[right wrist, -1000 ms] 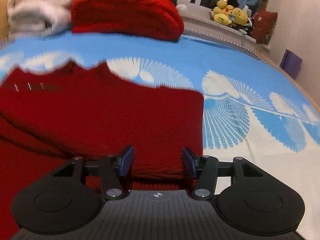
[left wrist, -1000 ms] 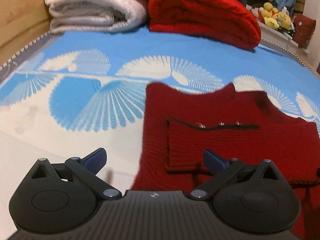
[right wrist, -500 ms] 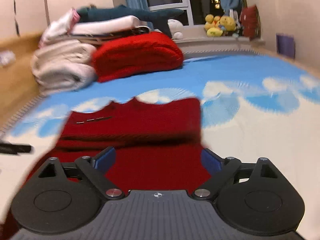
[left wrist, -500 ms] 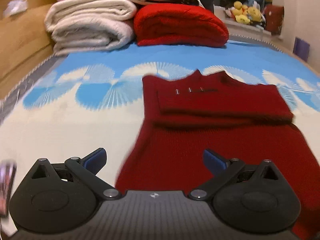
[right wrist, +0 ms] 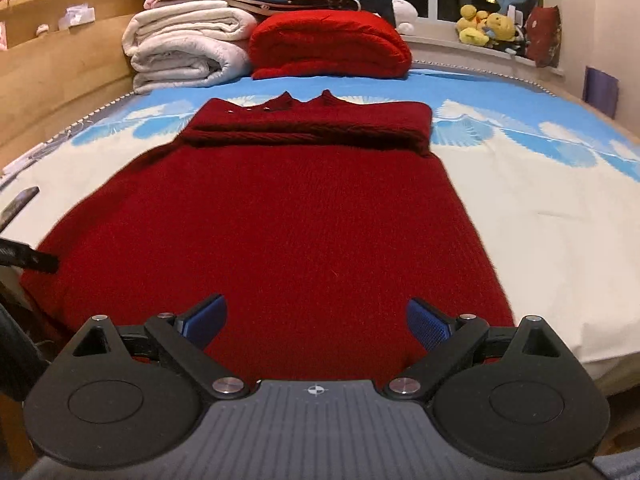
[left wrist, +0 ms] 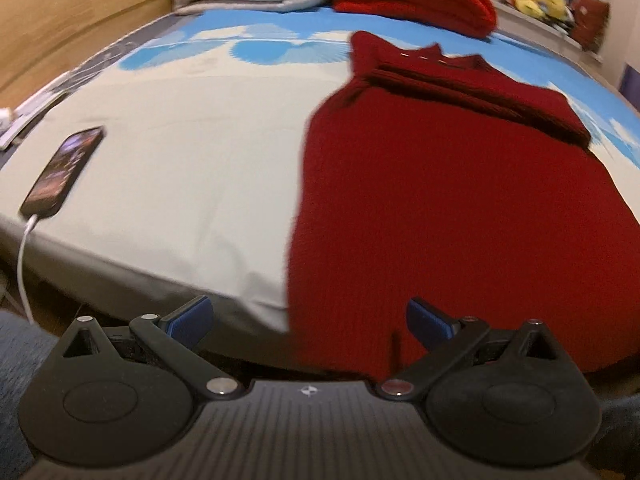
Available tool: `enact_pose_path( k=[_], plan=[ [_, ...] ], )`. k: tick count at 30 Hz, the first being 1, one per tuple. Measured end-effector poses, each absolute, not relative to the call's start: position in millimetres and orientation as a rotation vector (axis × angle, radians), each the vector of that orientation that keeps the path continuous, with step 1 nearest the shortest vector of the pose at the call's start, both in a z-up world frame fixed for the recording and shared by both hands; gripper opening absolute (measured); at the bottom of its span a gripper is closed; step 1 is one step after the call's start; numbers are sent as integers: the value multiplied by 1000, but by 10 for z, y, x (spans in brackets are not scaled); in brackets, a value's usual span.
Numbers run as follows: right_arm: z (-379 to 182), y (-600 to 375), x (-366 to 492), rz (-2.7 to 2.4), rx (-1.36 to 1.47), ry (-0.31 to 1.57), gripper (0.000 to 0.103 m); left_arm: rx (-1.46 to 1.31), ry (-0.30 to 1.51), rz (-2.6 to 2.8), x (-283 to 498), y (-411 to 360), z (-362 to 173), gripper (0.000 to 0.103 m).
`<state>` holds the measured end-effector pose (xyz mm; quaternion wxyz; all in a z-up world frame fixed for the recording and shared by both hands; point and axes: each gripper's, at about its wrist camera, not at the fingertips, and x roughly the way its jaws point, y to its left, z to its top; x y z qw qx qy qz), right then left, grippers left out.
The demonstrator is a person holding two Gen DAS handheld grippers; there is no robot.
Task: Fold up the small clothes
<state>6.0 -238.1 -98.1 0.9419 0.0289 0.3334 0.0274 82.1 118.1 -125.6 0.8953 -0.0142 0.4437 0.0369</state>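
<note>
Right wrist view shows the dark red sweater (right wrist: 280, 216) flat along the bed's (right wrist: 540, 208) near edge, sleeves folded across its chest, while the right gripper (right wrist: 316, 320) and left gripper (left wrist: 308, 320) hover spread and empty, so pinching both hem corners evenly should keep the next fold square.

Both tools have backed off the red sweater (right wrist: 280, 224) to the bed's near edge, right tool (right wrist: 316, 320) now spread wide

A dark red knit sweater (right wrist: 280, 216) lies on a cream bedsheet (right wrist: 540, 200) patterned with blue-and-white fans.
</note>
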Motion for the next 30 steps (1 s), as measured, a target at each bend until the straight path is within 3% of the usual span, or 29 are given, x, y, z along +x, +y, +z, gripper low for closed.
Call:
enact_pose_path(
  k=[23,30],
  plan=[
    [-1051,-2470,62,-1,129,700,97,-38,953,95,780,1445,-1342,103],
    [-1080,-2416,137,2,128,715,97,97,1096,-24,727,1351,-1582,103]
  ],
)
